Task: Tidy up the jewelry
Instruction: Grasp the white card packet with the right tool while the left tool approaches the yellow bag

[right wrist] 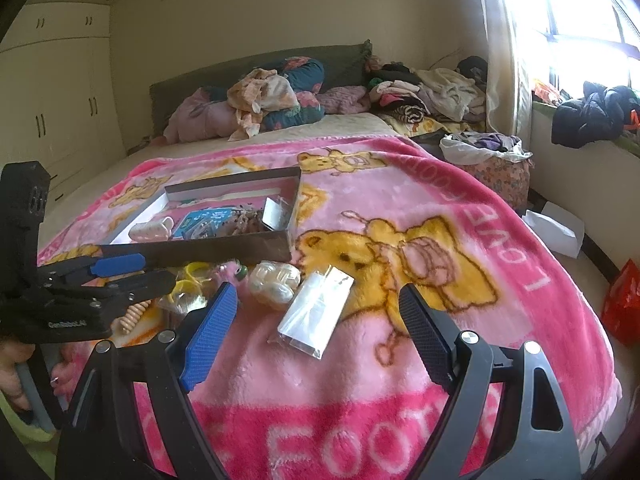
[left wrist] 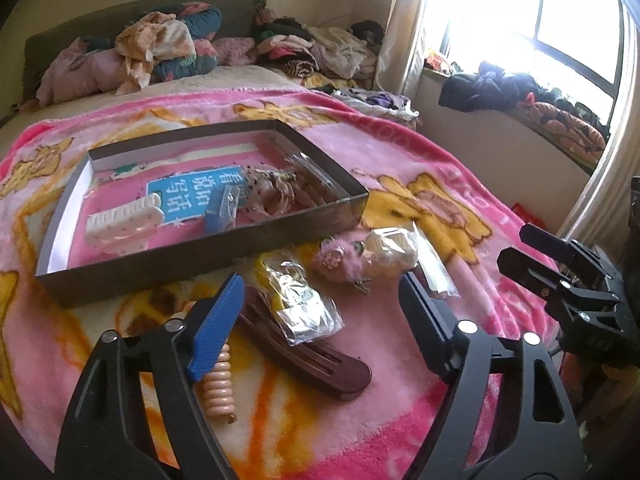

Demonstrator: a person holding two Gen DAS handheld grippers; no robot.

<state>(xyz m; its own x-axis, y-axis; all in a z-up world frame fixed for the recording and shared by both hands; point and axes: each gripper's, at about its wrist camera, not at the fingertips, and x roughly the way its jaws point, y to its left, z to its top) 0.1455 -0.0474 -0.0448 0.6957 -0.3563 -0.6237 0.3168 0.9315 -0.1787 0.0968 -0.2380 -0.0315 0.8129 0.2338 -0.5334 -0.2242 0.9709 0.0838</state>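
Evidently both claws hang spread and empty: the left gripper over a brown hair clip and bagged trinket, the right gripper over a clear packet. Beyond them the box on the pink blanket already holds a white clip and several pieces. By my judgement roughly half is done, with the coil tie, pink fluffy clip and pearly bag left outside.

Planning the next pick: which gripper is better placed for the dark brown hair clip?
Left. The left gripper hangs open right above the dark brown hair clip, fingers to either side. The right gripper is open over the clear packet, off to the side.
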